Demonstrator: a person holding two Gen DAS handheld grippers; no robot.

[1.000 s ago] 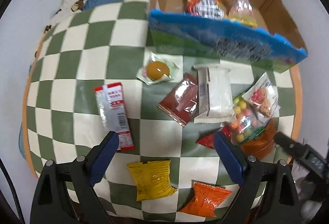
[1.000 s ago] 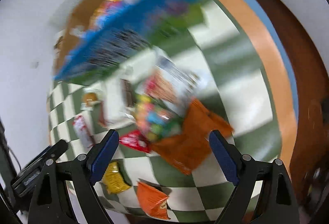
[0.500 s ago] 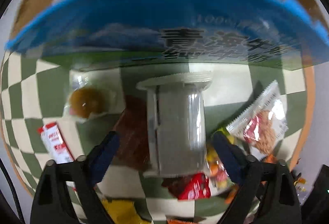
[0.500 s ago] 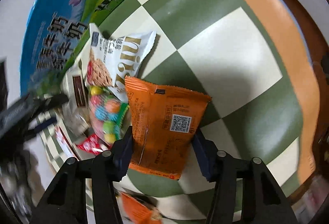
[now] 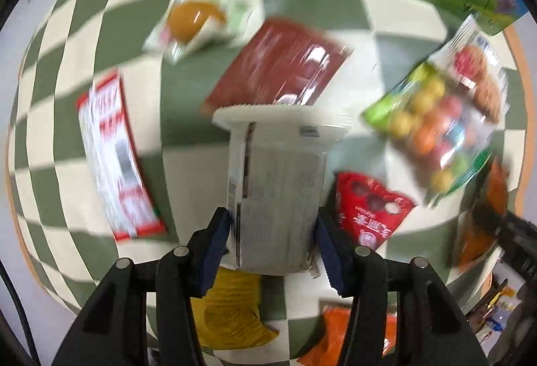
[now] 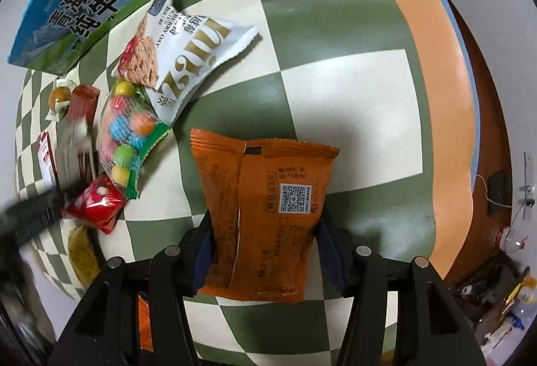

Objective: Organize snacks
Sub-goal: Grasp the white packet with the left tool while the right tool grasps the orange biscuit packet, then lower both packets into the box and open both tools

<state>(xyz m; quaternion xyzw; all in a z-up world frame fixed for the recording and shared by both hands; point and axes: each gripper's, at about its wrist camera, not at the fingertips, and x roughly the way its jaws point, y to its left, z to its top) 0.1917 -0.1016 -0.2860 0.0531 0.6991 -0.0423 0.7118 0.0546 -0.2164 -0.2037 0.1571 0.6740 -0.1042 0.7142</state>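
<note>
Pick-up step. Left hand-held gripper (image 5: 272, 240) closing, pads against white packet (image 5: 275, 188); right hand-held gripper (image 6: 265, 253) easing slightly, pinching orange packet (image 6: 265, 211), both over checkered bench (image 6: 339, 97). Next, likely: carry both to box (image 6: 80, 6).

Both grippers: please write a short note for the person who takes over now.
Left gripper: jaws closing on the white packet, pads at its sides.
Right gripper: shut on the orange packet, jaws easing slightly.
The blue milk carton stands at the far side of the checkered cloth.
Left: both packets to place, plus the loose candy bag, red packet and others.
</note>
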